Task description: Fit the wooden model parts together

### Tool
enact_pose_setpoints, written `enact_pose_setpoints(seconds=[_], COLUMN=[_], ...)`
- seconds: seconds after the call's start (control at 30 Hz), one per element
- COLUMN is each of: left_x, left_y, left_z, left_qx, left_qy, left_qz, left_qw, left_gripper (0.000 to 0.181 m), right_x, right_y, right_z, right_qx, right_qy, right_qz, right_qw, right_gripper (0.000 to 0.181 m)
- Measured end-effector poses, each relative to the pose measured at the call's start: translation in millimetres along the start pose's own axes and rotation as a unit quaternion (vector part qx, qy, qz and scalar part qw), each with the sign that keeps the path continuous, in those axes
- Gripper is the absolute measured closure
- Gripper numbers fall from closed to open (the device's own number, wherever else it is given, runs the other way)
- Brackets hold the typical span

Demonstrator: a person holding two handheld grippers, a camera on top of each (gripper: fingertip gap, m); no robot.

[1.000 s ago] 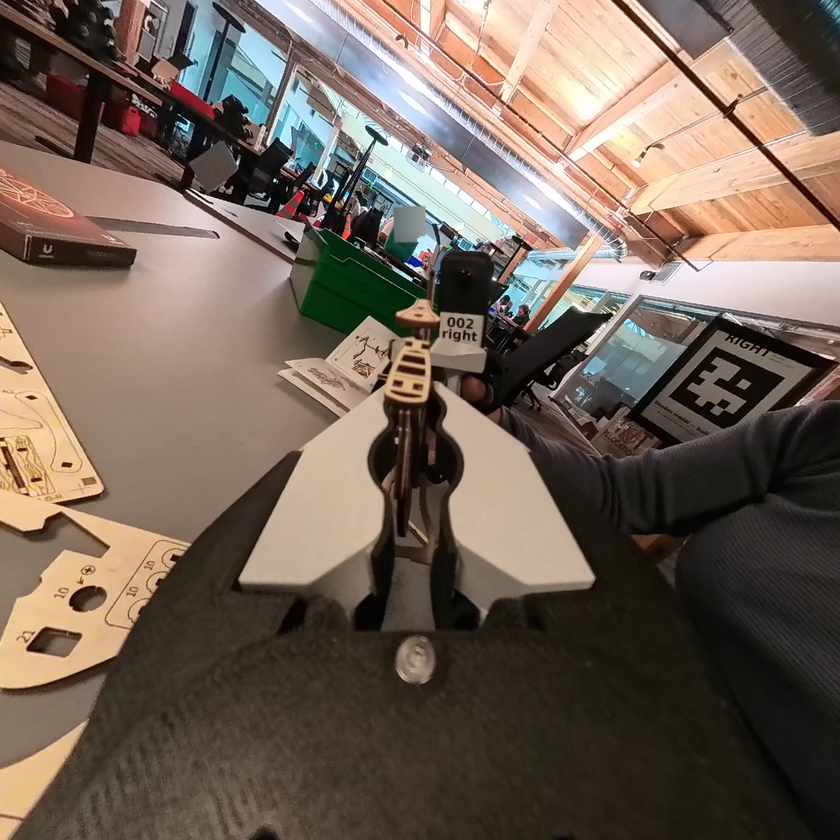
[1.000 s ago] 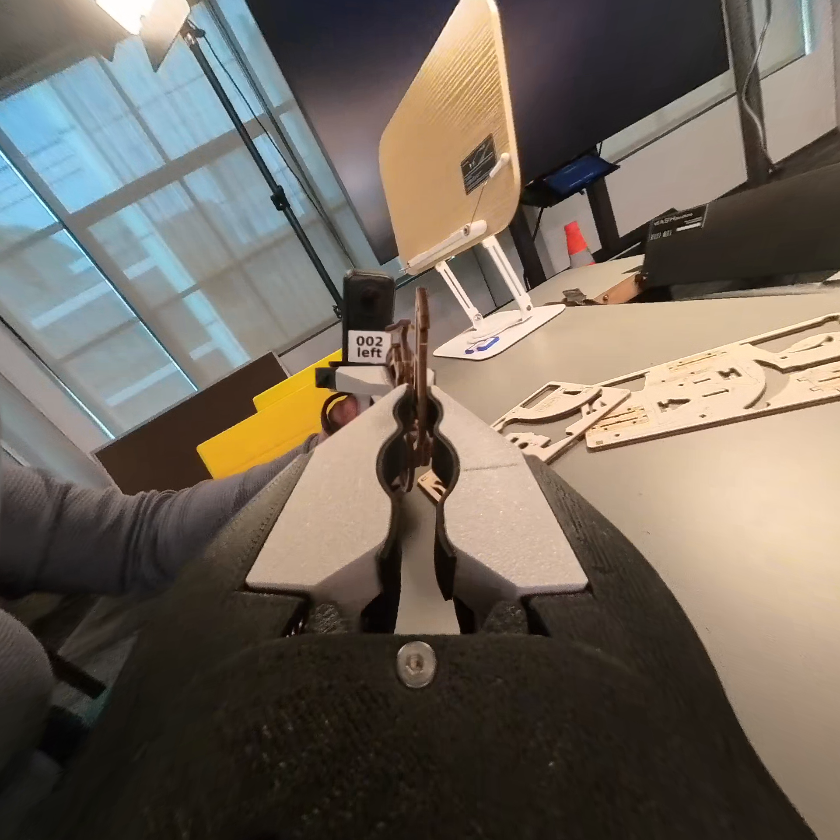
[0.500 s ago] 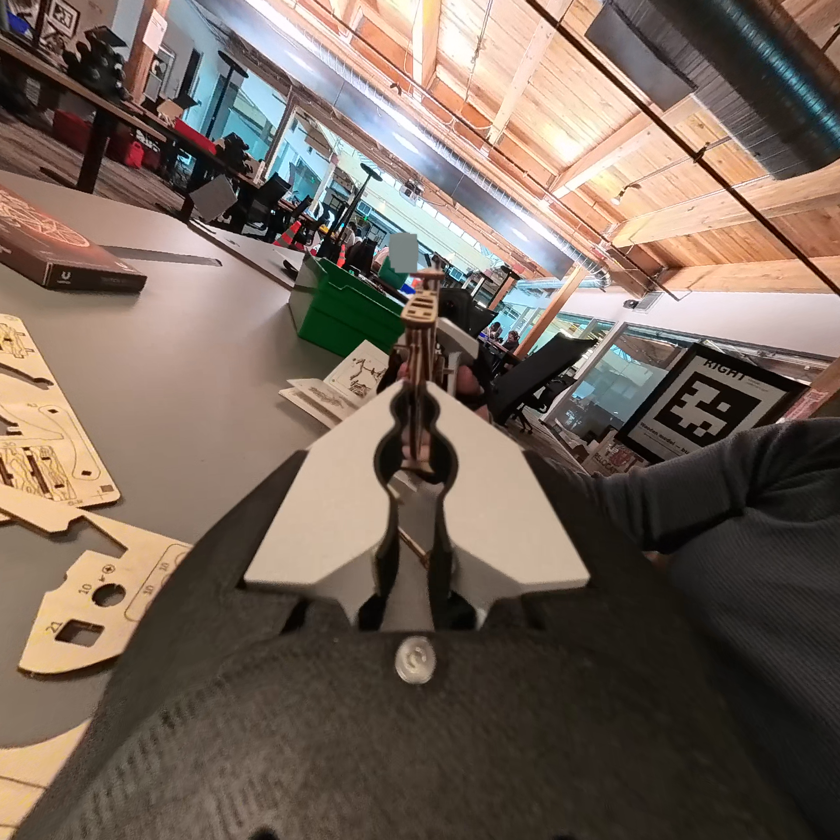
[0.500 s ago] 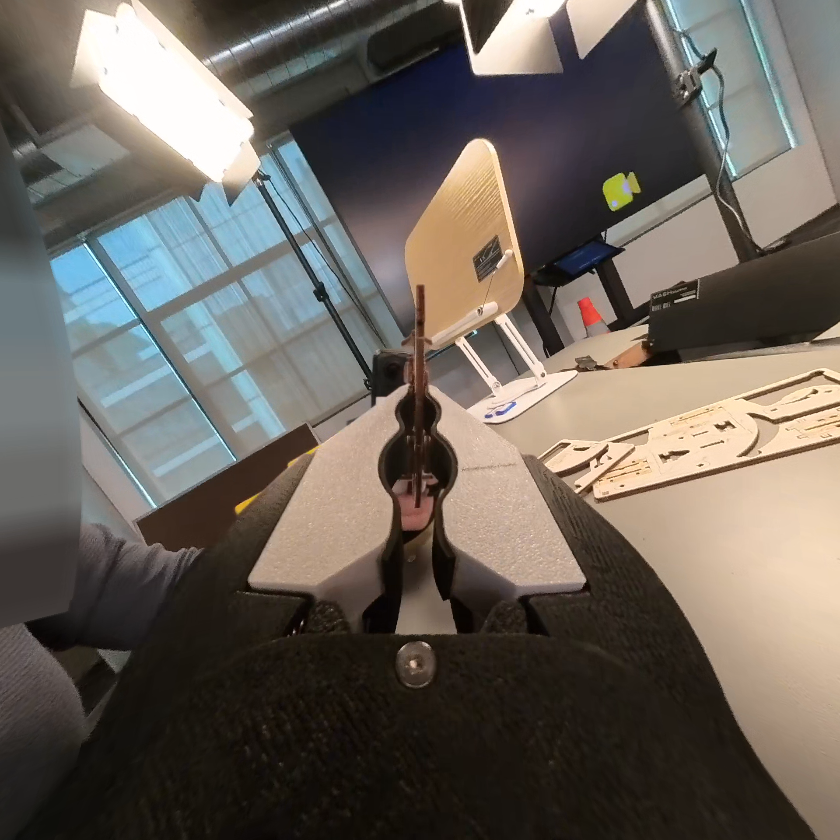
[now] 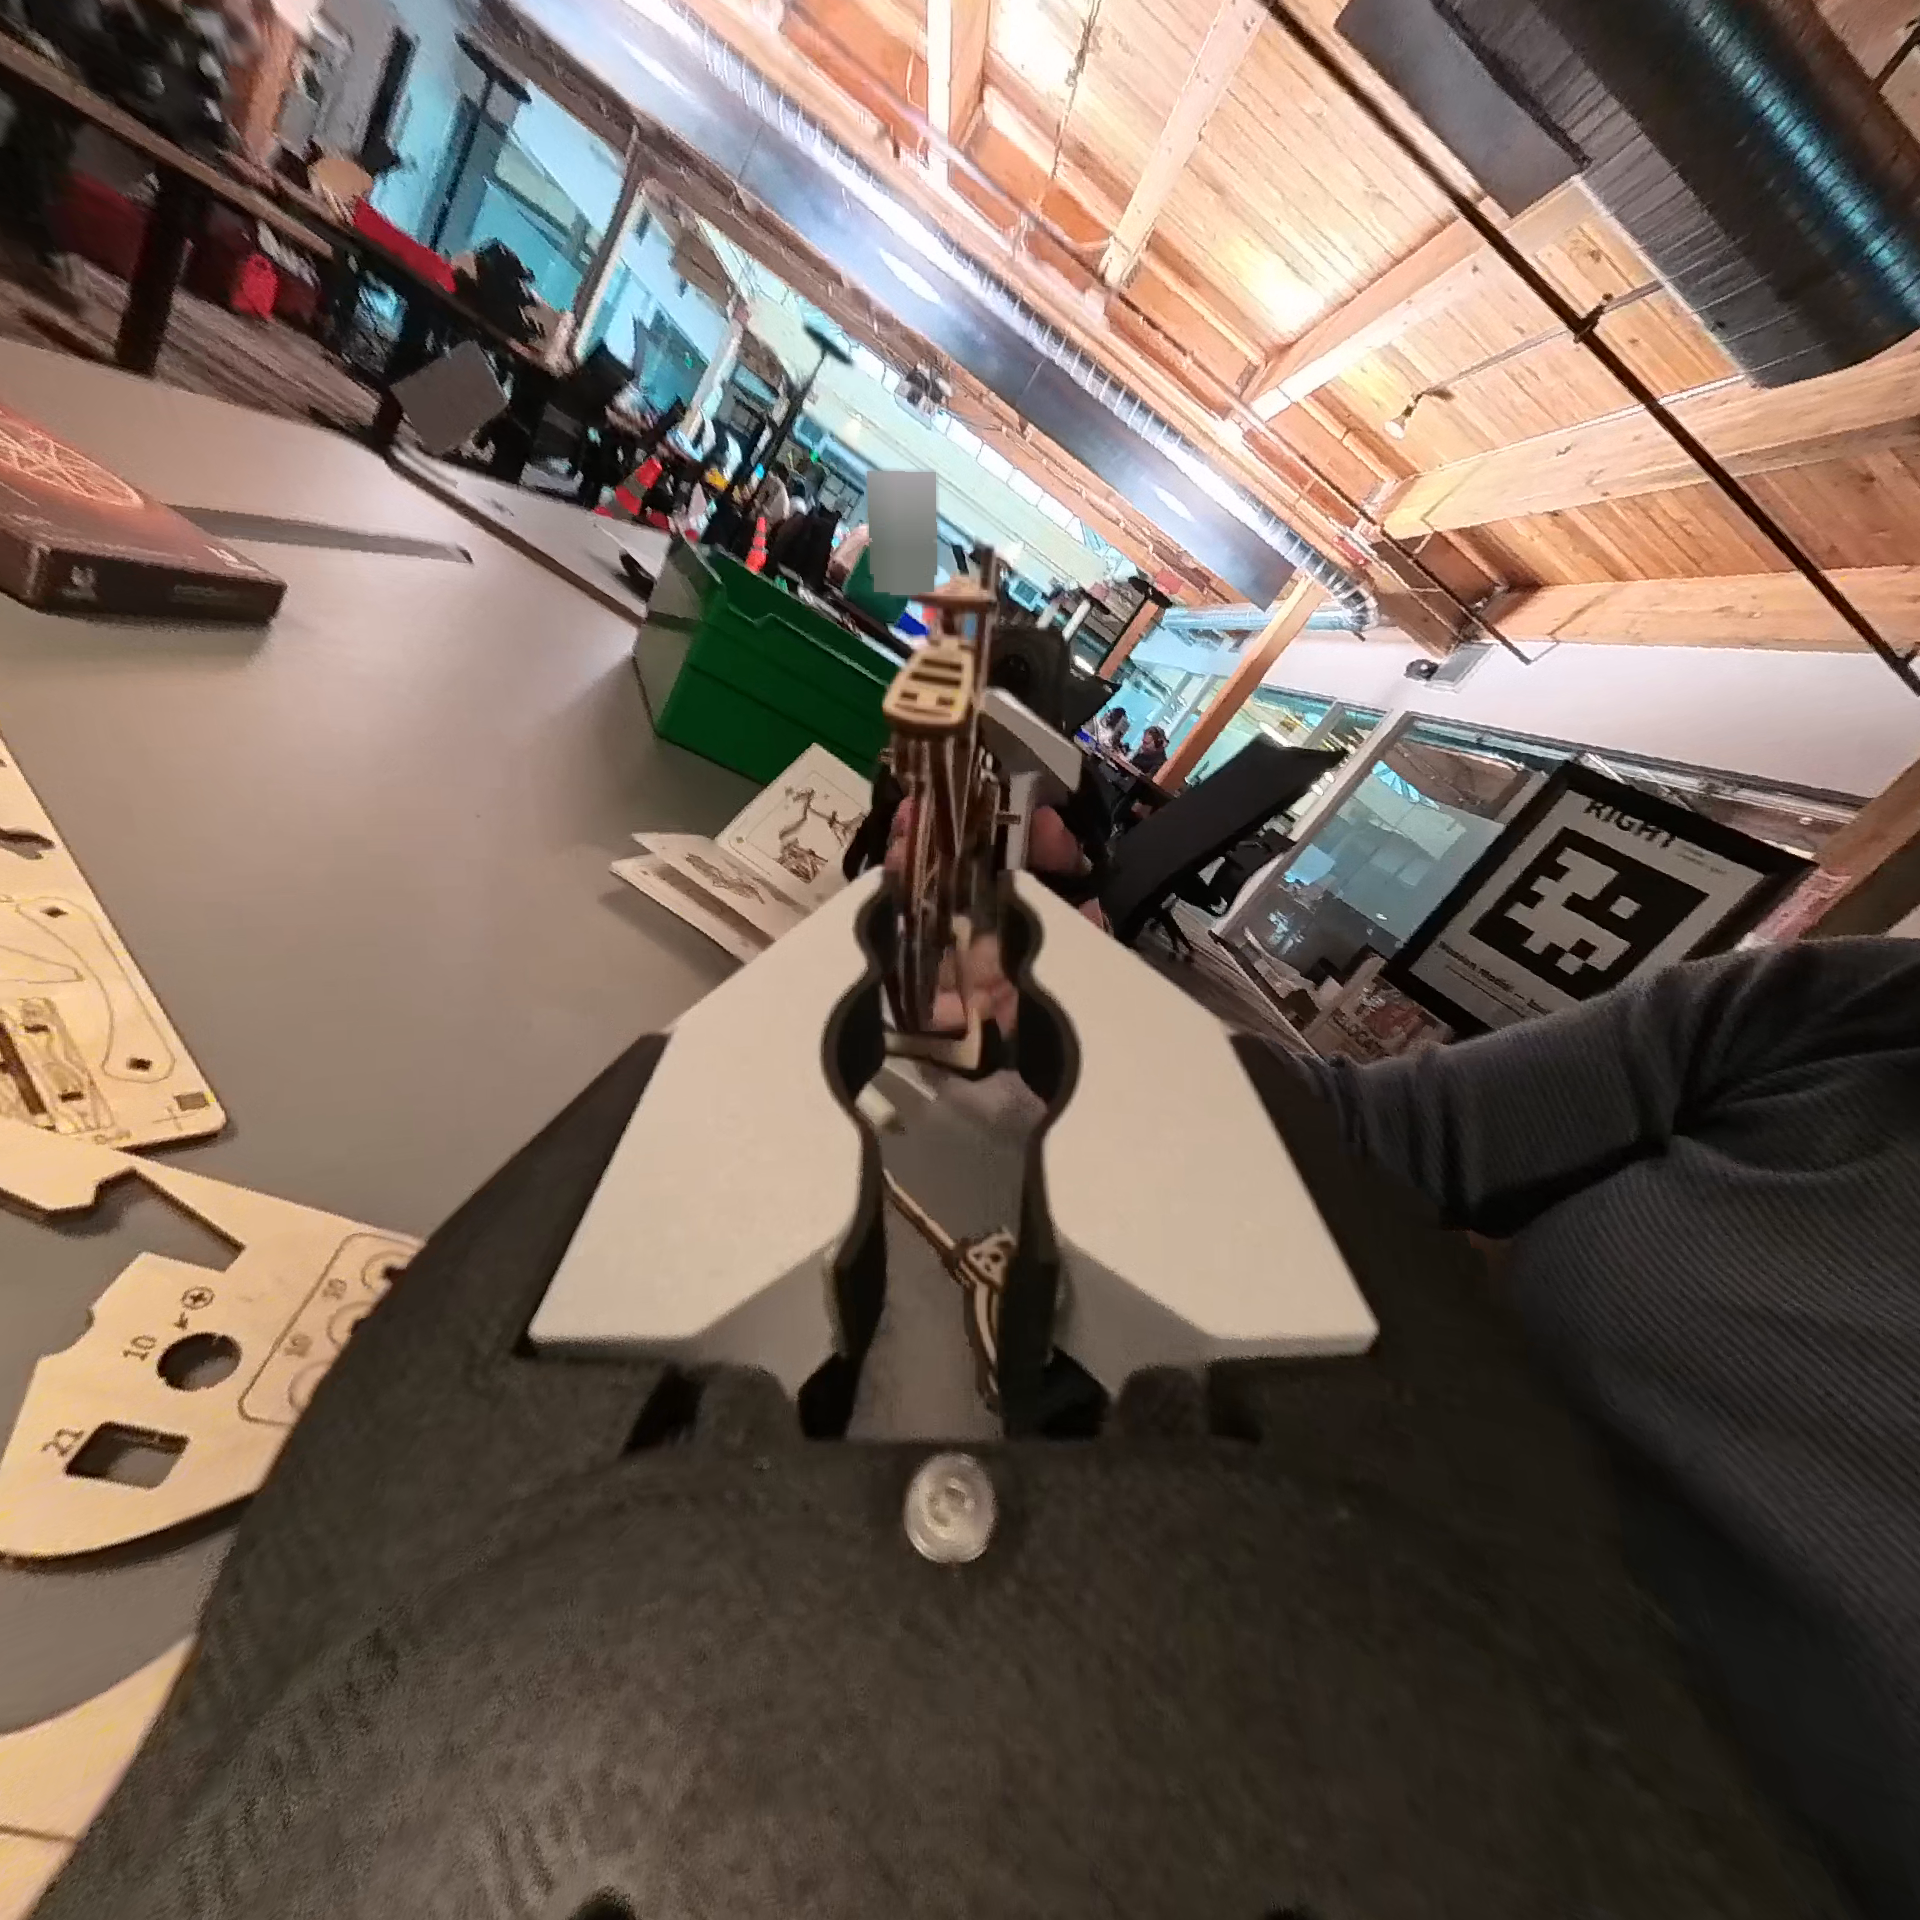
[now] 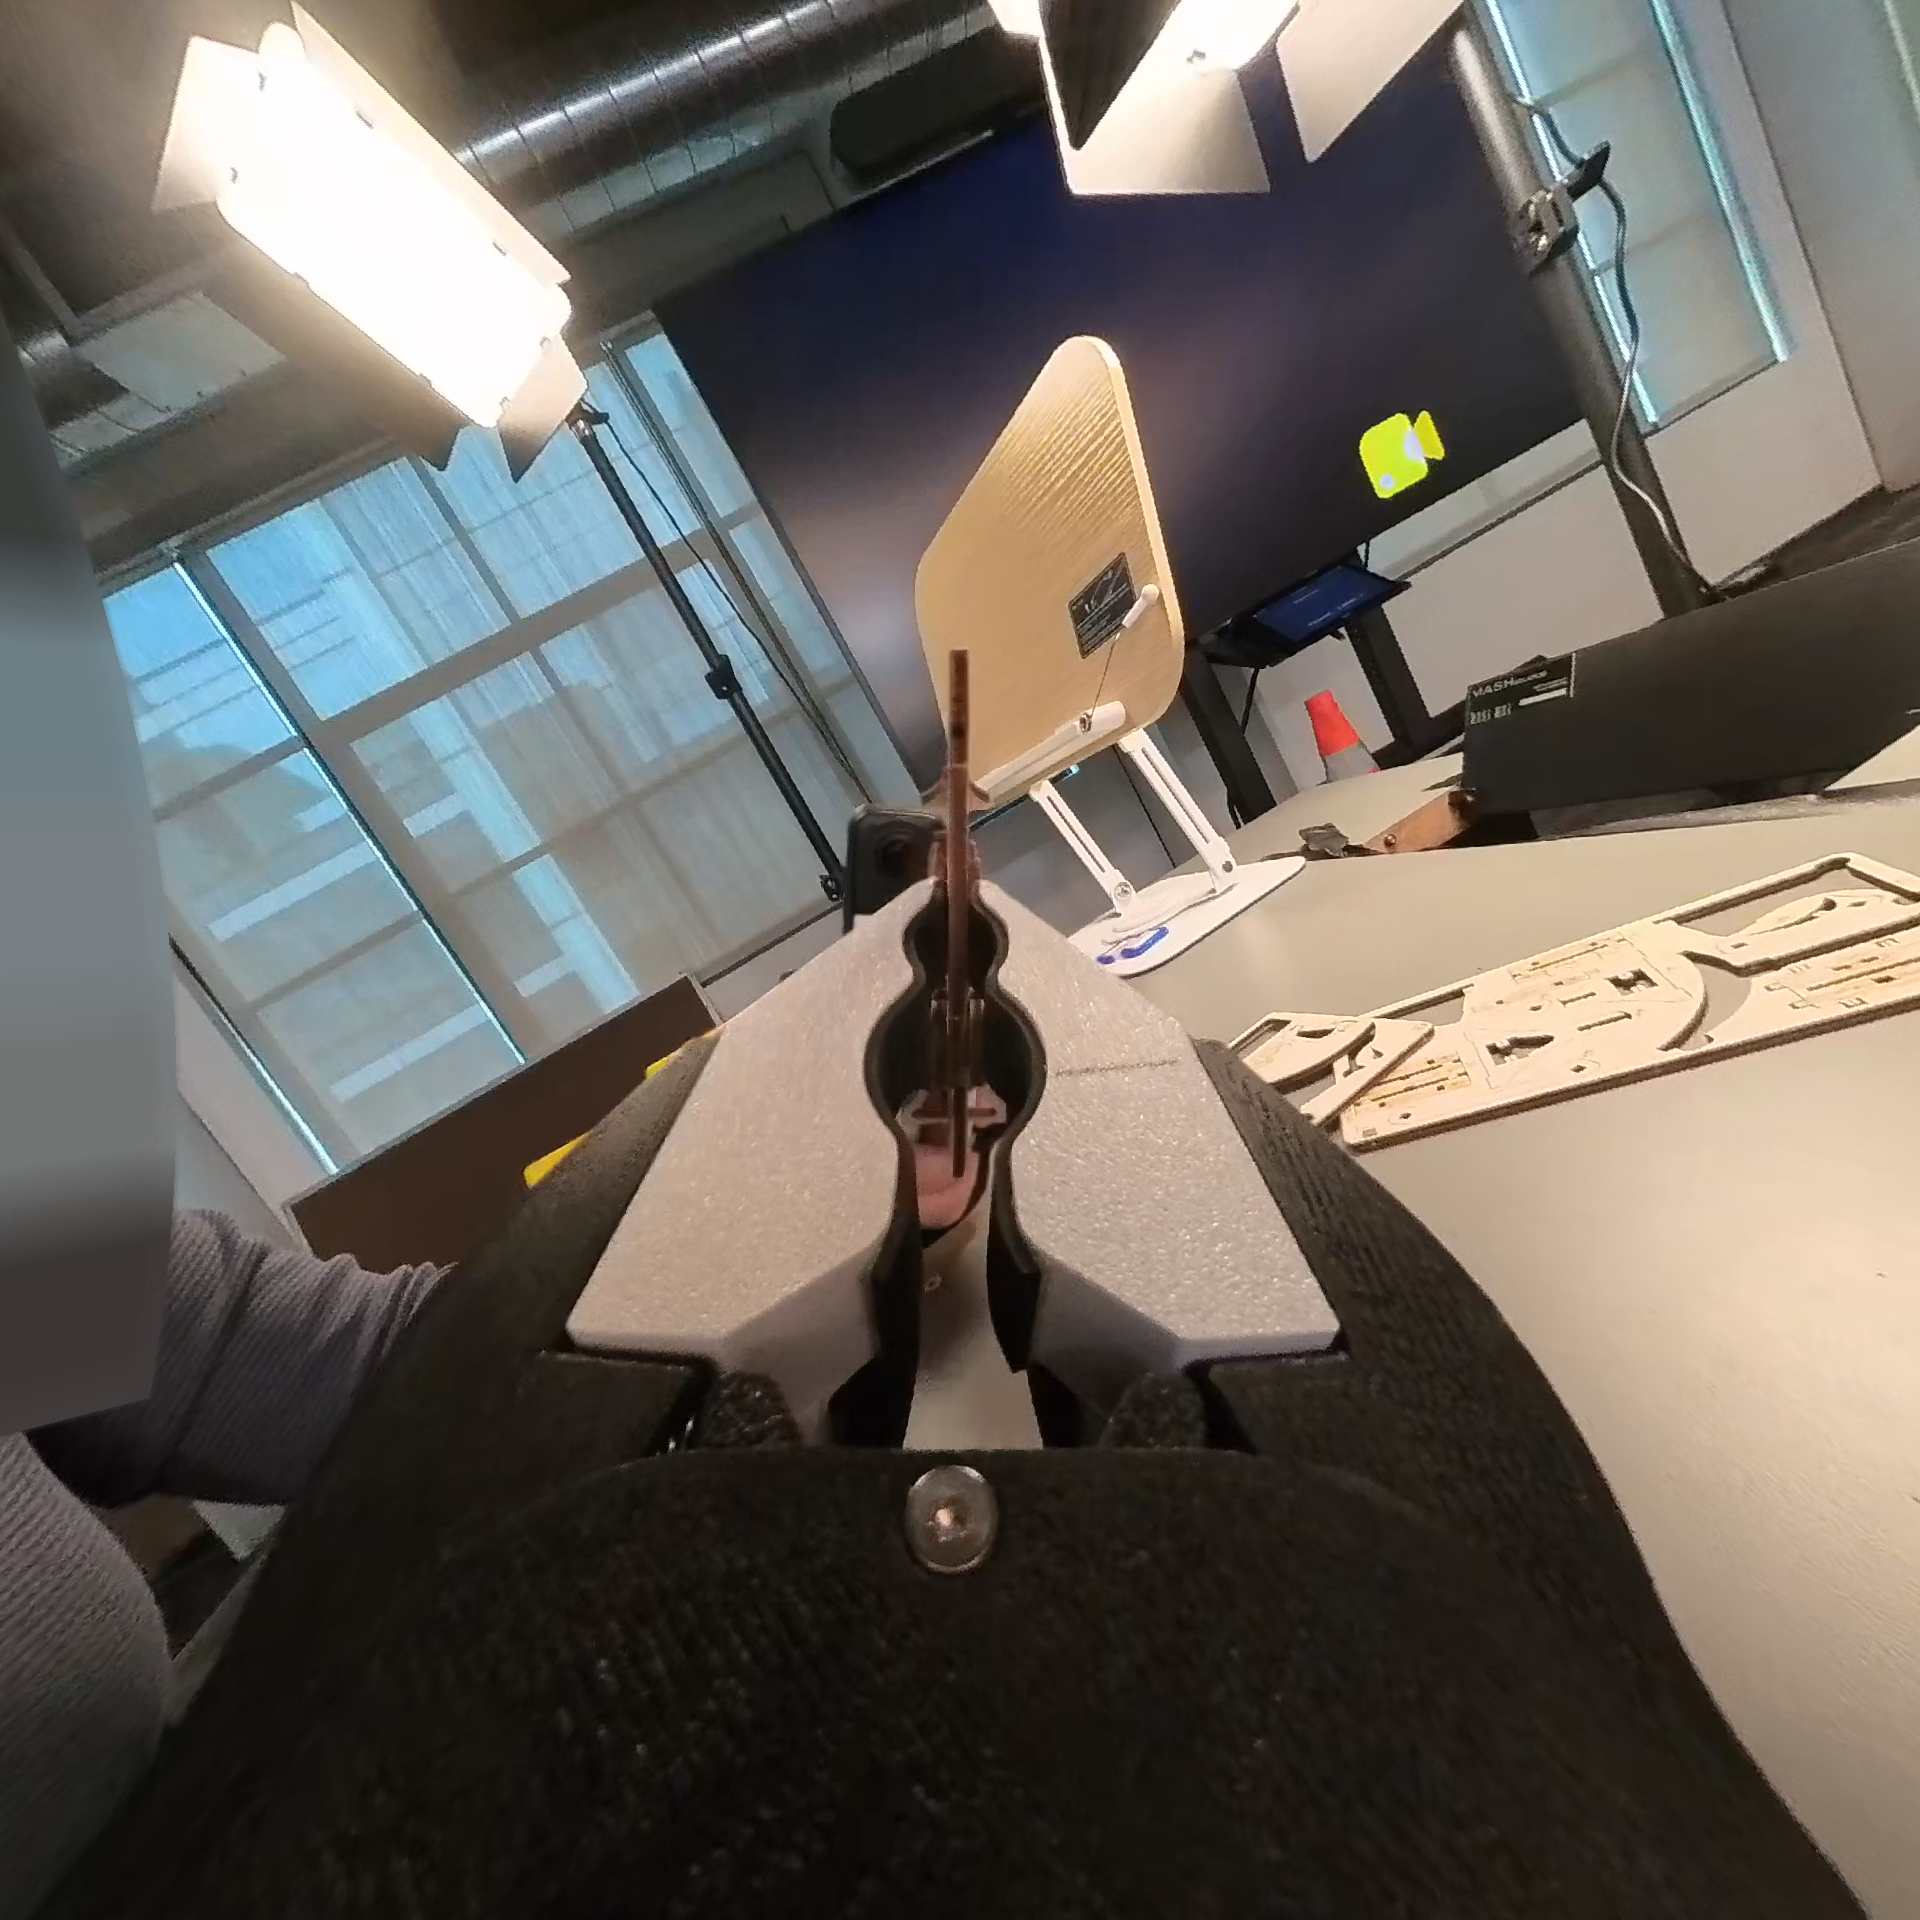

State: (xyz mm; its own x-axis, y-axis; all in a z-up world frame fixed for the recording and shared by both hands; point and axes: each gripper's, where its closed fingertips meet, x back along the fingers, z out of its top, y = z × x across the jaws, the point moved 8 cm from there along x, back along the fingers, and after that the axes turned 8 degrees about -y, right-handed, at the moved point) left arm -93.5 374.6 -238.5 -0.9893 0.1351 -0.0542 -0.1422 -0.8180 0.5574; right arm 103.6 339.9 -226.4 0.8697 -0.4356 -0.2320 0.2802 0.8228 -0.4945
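Observation:
My left gripper (image 5: 940,899) is shut on a small wooden model assembly (image 5: 935,769) that stands upright from its grey fingers (image 5: 748,1143). A thin wooden strut (image 5: 971,1262) shows low in the gap between them. My right gripper (image 6: 956,899) is shut on a thin wooden part (image 6: 958,769), seen edge-on and pointing up. The two grippers face each other closely, above the grey table (image 5: 364,810). The right gripper also shows in the left wrist view (image 5: 1029,743), just behind the assembly. Where the parts meet is hidden.
Laser-cut wooden sheets lie on the table in both views (image 5: 125,1382) (image 6: 1579,987). A green bin (image 5: 769,675), an instruction booklet (image 5: 769,847) and a dark box (image 5: 125,551) sit farther off. A wooden book stand (image 6: 1049,582) and a black case (image 6: 1704,717) stand beyond. A person's sleeve (image 5: 1662,1143) is at right. My hands' fingertips stand some 7 cm from each other.
Both grippers have tilted upward and drawn closer together. The right gripper's tag is now hidden behind the assembly. Both stay shut on their wooden parts.

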Motion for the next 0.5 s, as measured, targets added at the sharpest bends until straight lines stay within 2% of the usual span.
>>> enact_pose_setpoints(seconds=[0.07, 0.13, 0.23, 0.5], left_x=[-3.7, -7.4, -8.5, -3.9], left_y=[-2.7, -4.8, -5.0, -4.5], left_z=[-4.6, -8.8, -9.0, -4.7], left_qx=[0.016, 0.021, 0.019, 0.019], left_qy=[-0.030, -0.047, -0.042, -0.016], left_qz=[-0.002, -0.002, -0.003, -0.010], left_qw=[0.999, 0.999, 0.999, 1.000], left_gripper=[0.159, 0.163, 0.178, 0.179], right_x=[0.8, 1.8, 2.9, 3.4], right_y=[0.8, 1.4, 2.4, 2.1], right_z=[0.4, 1.1, 1.5, 2.6], right_qx=[-0.002, -0.009, -0.011, -0.014], right_qy=[0.007, 0.014, 0.018, 0.025], right_qz=[-0.002, 0.001, 0.001, 0.003], right_qw=[1.000, 1.000, 1.000, 1.000], right_gripper=[0.181, 0.181, 0.181, 0.181])
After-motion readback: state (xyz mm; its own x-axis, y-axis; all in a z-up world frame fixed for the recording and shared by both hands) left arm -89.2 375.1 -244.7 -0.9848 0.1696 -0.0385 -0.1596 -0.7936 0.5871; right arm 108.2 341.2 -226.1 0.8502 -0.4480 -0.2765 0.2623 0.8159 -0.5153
